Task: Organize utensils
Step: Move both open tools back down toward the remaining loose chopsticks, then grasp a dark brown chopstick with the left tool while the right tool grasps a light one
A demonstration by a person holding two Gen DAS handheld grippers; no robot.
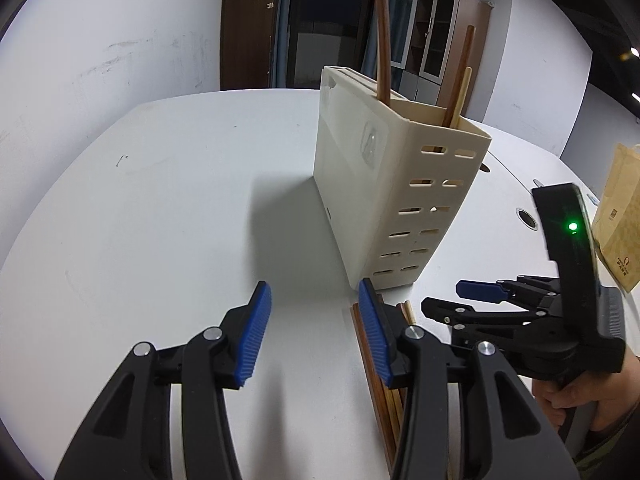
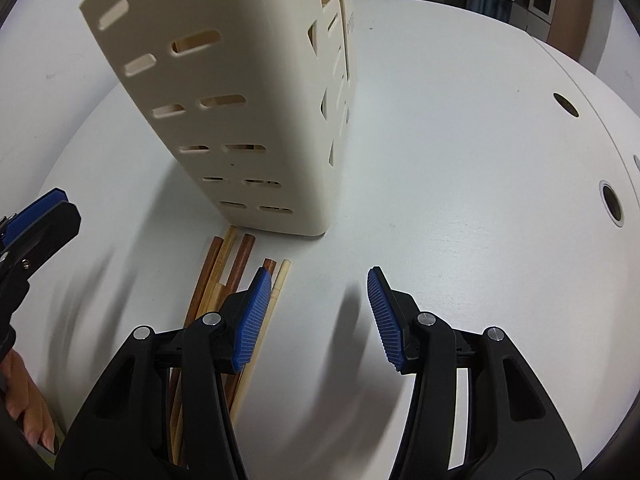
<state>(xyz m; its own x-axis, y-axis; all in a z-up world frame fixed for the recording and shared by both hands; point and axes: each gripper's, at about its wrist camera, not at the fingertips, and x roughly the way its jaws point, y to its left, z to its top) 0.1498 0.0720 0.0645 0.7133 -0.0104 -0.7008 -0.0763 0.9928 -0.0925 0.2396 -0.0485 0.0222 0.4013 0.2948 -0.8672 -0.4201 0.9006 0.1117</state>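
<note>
right wrist view: right claw [image 2: 320, 316] gapes empty above loose chopsticks [image 2: 224, 280] lying before the cream utensil holder [image 2: 240, 92]; left claw [image 1: 312, 336] likewise apart, empty, over the white surface [image 1: 160, 220].

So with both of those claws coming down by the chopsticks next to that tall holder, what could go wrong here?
The loose chopsticks lie bunched and overlapping, so the open right gripper may pinch several at once or none.

The left gripper and right gripper are close together and could bump.

The tall holder stands just beyond the pile; a nudge might tip it.
</note>
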